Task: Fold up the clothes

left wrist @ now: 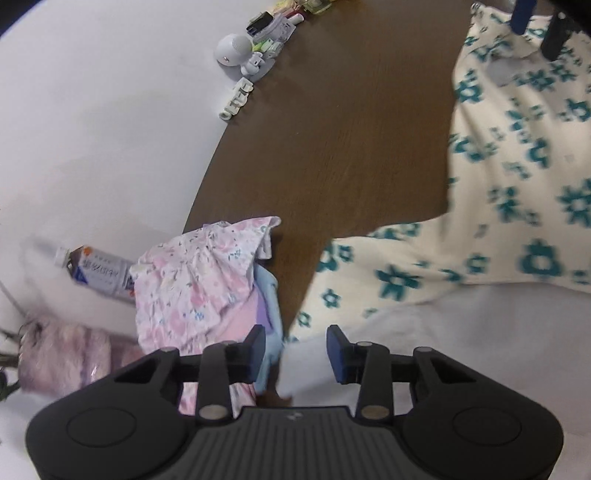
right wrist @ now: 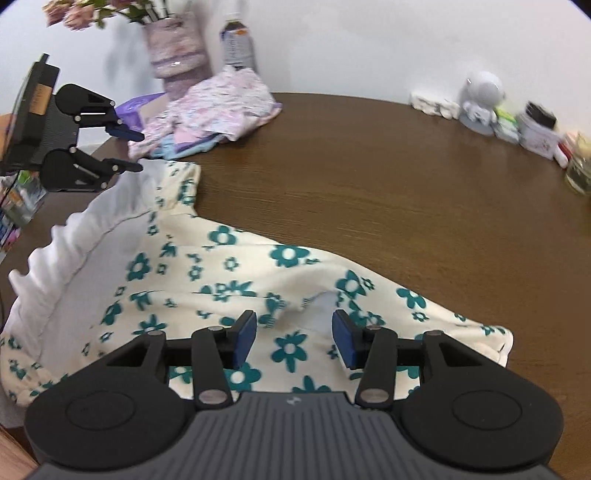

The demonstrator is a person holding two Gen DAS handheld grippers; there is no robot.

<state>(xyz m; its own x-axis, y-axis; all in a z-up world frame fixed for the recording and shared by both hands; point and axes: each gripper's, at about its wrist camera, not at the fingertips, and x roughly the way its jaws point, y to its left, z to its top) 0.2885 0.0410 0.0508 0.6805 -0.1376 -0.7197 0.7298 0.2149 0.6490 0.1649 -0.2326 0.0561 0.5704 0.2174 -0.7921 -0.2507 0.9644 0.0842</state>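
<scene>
A cream garment with teal flowers point(right wrist: 221, 280) lies spread on the brown round table point(right wrist: 369, 177), its white ruffled edge point(right wrist: 74, 236) turned up on the left. My right gripper point(right wrist: 294, 338) hovers just over it, jaws apart, with a small raised fold point(right wrist: 319, 301) ahead of the pads and nothing pinched. In the left wrist view the garment point(left wrist: 517, 184) is blurred, and the right gripper point(left wrist: 537, 29) stands above its far end. My left gripper point(left wrist: 295, 350) is open over the white fabric point(left wrist: 443, 332). From the right wrist view the left gripper point(right wrist: 135, 151) has the ruffle's tip beside its lower finger.
A pile of pink flowered and pale blue clothes point(left wrist: 192, 280) point(right wrist: 221, 99) sits at the table's edge. Behind it stand a bottle point(right wrist: 238, 40) and a vase of flowers point(right wrist: 173, 48). A white figurine point(right wrist: 482, 99), small boxes and a glass jar point(right wrist: 580, 166) line the far rim.
</scene>
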